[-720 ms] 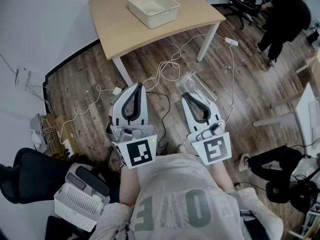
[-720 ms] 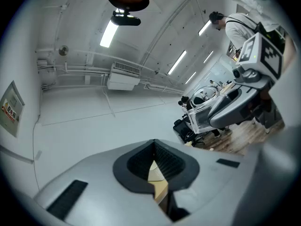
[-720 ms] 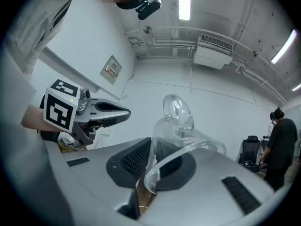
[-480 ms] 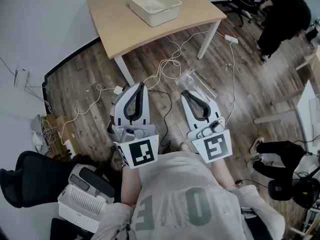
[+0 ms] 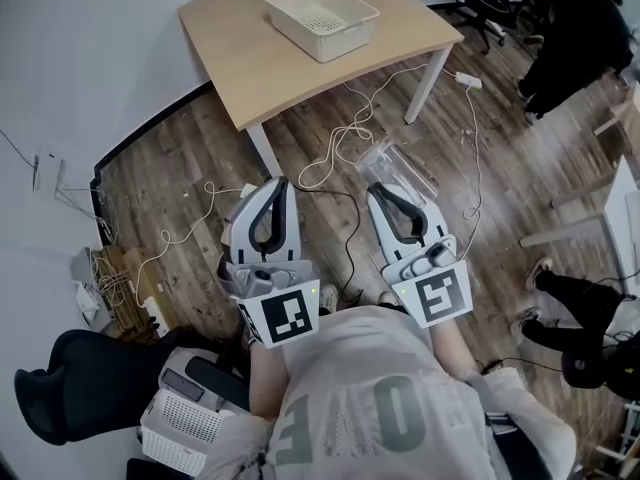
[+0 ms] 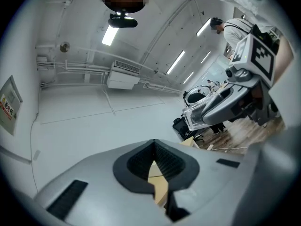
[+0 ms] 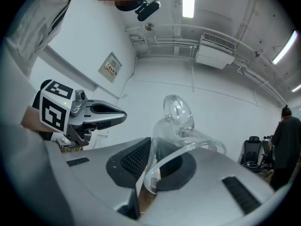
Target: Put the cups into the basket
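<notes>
A clear glass cup with a handle (image 5: 393,166) is held over the wooden floor, with my right gripper (image 5: 381,190) shut on its wall. In the right gripper view the cup (image 7: 181,121) sticks out past the right gripper (image 7: 151,144), rim towards the camera and handle up. My left gripper (image 5: 276,182) hangs beside it, shut and holding nothing; its pads (image 6: 160,157) meet at the tip. The white basket (image 5: 352,30) stands on the wooden table (image 5: 260,58) ahead, with nothing seen in it. In the left gripper view the cup (image 6: 202,117) shows in the right gripper.
White cables (image 5: 345,138) and a power strip (image 5: 468,79) lie on the floor between me and the table. A person in black (image 5: 575,38) stands at the right. An office chair (image 5: 70,388) and a white device (image 5: 185,418) sit at lower left.
Both grippers sit slightly lower in the head view and the table has shifted a little right. The person in black has moved further right. The cup stays gripped.
</notes>
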### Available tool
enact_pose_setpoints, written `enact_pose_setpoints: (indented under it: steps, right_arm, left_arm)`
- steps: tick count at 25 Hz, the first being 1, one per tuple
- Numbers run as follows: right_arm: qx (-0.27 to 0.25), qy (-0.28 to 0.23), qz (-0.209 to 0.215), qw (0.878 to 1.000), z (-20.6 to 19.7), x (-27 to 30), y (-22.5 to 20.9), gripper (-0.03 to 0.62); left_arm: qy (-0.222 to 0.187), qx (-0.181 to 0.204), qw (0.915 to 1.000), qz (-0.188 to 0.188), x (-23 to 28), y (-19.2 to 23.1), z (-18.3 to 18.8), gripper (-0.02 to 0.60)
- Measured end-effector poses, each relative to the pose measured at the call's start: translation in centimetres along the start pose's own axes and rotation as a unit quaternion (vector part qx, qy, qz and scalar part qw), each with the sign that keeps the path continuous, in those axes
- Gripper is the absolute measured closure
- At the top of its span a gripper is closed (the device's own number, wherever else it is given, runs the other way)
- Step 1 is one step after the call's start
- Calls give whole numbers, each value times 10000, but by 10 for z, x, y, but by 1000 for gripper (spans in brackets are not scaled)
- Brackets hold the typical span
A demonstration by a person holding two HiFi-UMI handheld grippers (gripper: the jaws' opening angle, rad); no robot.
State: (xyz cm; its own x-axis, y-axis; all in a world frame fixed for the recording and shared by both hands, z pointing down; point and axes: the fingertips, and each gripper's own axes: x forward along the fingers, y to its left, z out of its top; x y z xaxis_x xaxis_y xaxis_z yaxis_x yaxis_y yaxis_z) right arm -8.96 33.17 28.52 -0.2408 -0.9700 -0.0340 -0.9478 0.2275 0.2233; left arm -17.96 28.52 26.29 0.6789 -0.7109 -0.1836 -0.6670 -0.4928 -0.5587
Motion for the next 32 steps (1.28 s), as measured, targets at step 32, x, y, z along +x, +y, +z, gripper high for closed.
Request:
enact_pose_setpoints:
  steps: [32]
  right_arm:
    - [-1533,819,405,9839,-70,152,-172,572]
  left_arm:
    - [406,-33,9990,-190,242,-5,-57,574]
